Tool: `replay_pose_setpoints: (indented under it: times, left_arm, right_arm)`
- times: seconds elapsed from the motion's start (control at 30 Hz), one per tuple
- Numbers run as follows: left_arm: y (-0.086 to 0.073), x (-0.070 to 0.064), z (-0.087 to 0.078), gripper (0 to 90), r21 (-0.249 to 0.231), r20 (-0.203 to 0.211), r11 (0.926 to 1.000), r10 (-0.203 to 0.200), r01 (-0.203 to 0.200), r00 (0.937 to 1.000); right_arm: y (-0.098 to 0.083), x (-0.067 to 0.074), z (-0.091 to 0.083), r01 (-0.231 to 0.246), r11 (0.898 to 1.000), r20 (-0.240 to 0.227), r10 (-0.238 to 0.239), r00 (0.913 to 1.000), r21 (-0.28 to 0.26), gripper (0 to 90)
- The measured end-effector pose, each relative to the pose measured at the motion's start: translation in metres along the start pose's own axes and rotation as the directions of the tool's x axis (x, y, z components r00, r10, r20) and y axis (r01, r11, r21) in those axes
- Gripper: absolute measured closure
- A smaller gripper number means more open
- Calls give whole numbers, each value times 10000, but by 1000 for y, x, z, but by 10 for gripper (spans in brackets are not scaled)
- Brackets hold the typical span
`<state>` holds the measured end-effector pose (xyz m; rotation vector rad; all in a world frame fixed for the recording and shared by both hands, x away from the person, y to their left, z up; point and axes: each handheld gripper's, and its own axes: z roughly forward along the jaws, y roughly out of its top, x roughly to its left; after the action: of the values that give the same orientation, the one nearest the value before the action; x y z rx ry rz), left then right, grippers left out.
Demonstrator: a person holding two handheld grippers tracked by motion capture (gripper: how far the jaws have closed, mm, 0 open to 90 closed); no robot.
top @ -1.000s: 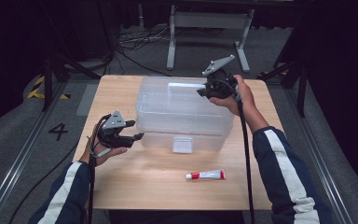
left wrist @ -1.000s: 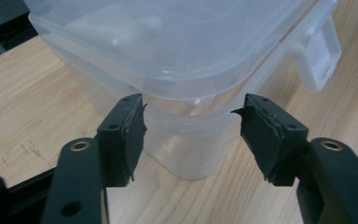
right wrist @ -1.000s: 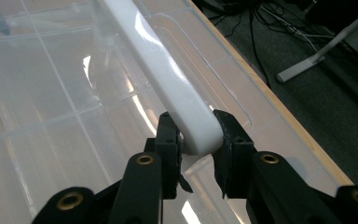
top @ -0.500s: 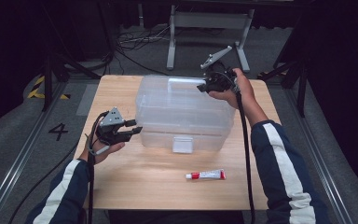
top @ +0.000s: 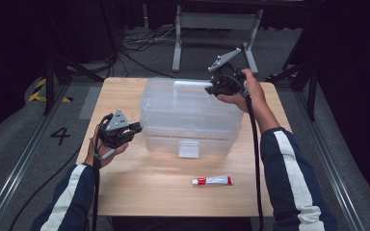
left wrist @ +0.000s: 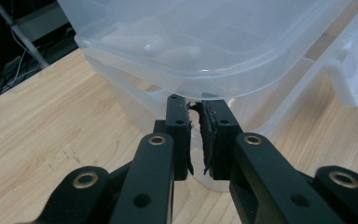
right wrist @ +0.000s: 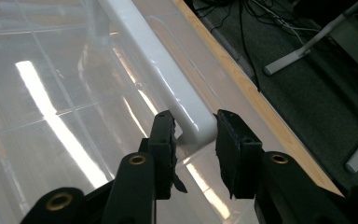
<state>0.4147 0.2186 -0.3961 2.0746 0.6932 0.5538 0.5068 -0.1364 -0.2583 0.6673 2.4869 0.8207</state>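
A clear plastic box (top: pixel 188 115) with its lid on stands in the middle of the wooden table (top: pixel 125 192). My left gripper (top: pixel 137 127) is at the box's left front corner. In the left gripper view its jaws have just been closing, and the left gripper (left wrist: pixel 195 105) shows only a thin slit under the lid's rim (left wrist: pixel 191 79). Whether a plastic edge is caught there is unclear. My right gripper (top: pixel 209 89) sits over the lid's far right part. Its jaws have just been opening, and the right gripper (right wrist: pixel 193 121) straddles the end of the white handle (right wrist: pixel 158 70) with its pads barely off it.
A small red and white tube (top: pixel 213 180) lies on the table near the front edge, right of centre. The box's front latch (top: pixel 189 149) faces me. Cables and a metal stand (top: pixel 212 29) are on the floor beyond the table.
The left gripper's jaws went from wide apart to nearly together at the box's left side. The right gripper stayed at the lid's handle and hardly moved.
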Motion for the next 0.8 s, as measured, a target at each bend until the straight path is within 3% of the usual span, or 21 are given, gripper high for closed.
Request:
replay_pose_setpoints:
  times: [0.13, 0.27, 0.4, 0.5, 0.57, 0.6, 0.7, 0.8]
  left_arm:
    - [2, 2, 1, 830, 19, 70, 10000, 92, -92, 9999]
    - [3, 3, 4, 830, 130, 116, 9995, 284, -285, 9995]
    - [4, 4, 4, 831, 172, 168, 9994, 306, -309, 9994]
    - [5, 4, 4, 843, 216, 163, 9992, 343, -346, 9993]
    - [6, 4, 3, 856, 288, 151, 9988, 395, -399, 9991]
    - [6, 5, 3, 858, 314, 185, 9987, 401, -407, 9990]
    - [6, 6, 2, 864, 317, 223, 9983, 472, -479, 9986]
    - [6, 6, 2, 866, 271, 279, 9988, 412, -420, 9988]
  right_arm:
    - [-5, -3, -7, -129, 9998, 259, 133, 9996, -162, 672]
    - [-23, -7, -26, -317, 9969, 619, 362, 9974, -726, 635]
    - [-46, -11, -52, -611, 9866, 991, 766, 9921, -1514, 619]
    - [-64, -14, -64, -638, 9835, 1392, 879, 9864, -1693, 603]
    - [-69, -14, -66, -639, 9823, 1502, 909, 9845, -1758, 603]
    - [-86, -14, -71, -756, 9778, 1477, 1055, 9834, -1953, 599]
    - [-98, -12, -74, -742, 9774, 1664, 1081, 9801, -1977, 590]
    - [-118, -10, -74, -810, 9720, 1541, 1167, 9811, -2204, 569]
